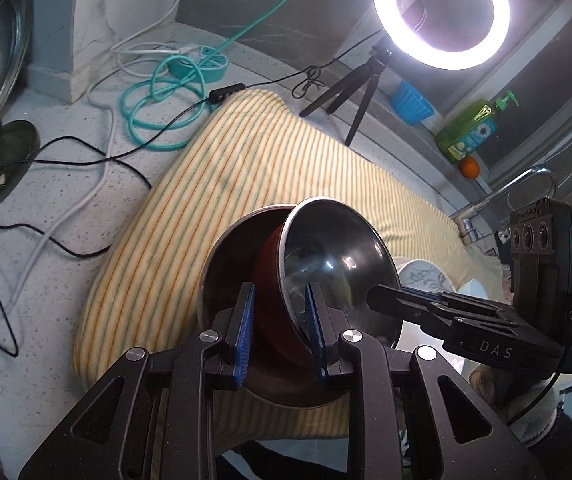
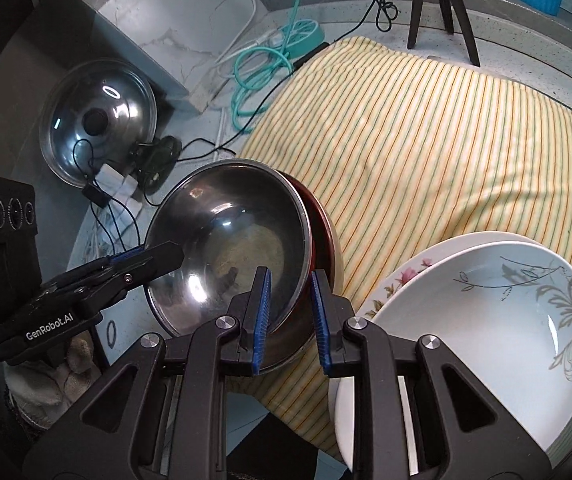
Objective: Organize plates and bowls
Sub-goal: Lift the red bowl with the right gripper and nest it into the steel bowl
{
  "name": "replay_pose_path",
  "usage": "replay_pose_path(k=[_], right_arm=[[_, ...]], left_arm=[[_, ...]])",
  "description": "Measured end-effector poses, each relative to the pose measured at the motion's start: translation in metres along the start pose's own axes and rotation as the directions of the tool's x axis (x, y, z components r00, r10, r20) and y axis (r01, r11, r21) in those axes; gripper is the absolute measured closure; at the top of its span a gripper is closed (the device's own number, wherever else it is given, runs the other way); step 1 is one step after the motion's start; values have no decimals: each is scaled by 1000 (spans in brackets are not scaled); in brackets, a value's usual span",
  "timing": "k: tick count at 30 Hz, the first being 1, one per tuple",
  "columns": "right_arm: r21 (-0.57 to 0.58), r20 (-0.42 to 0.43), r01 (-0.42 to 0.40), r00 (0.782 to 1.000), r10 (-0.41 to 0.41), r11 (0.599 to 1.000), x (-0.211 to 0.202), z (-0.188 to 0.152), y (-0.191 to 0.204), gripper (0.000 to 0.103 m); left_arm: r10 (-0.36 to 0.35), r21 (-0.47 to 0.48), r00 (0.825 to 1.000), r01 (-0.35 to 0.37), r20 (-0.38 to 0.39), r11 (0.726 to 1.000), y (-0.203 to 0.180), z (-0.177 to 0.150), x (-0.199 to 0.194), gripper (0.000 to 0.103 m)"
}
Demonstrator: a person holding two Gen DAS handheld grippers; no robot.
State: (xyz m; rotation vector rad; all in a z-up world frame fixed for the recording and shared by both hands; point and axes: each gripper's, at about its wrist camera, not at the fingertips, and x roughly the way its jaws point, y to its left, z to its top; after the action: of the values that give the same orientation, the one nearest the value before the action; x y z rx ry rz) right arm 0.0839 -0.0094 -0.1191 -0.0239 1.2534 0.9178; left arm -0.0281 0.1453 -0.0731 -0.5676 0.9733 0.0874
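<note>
Right wrist view: both hand-held grippers, left [image 2: 153,254] and right [image 2: 288,312], clamp the steel bowl's [image 2: 225,248] rim, nesting it into the red bowl [image 2: 324,224]; white dishes [image 2: 486,320] at the bench's near edge are already stacked.

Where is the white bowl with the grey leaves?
In the right wrist view, the white bowl sits lower right, nested on a flowered plate, on the striped cloth.

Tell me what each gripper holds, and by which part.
Both hold the steel bowls by the rims: the left gripper and the right gripper pinch opposite sides above the striped cloth.
</note>
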Motion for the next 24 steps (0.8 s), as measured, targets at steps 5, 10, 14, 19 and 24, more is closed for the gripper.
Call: replay_pose_path(k=[5,10,14,19,24], right_arm=[[-20,-13,33,999,-34,999,8,2,4,82],[-39,-14,58,998,-59,998,11,4,9,82],[-43,-13,67,998,-68,997,12,5,10,80],[-49,-10,74,997,-74,996,12,6,10,76],[-57,9,60,998,-59,997,7,7,13,61]], left_arm=[[24,13,1000,-24,-16,1000,4,-1,6,80],[45,31,998,-44,-34,999,6,-4,11,80],[53,41,998,-52,-44,998,7,-4,14,80],[74,66,996,-72,-40,995,3,-4,13,80],[81,67,996,-79,-30,995,3,-2,12,79]])
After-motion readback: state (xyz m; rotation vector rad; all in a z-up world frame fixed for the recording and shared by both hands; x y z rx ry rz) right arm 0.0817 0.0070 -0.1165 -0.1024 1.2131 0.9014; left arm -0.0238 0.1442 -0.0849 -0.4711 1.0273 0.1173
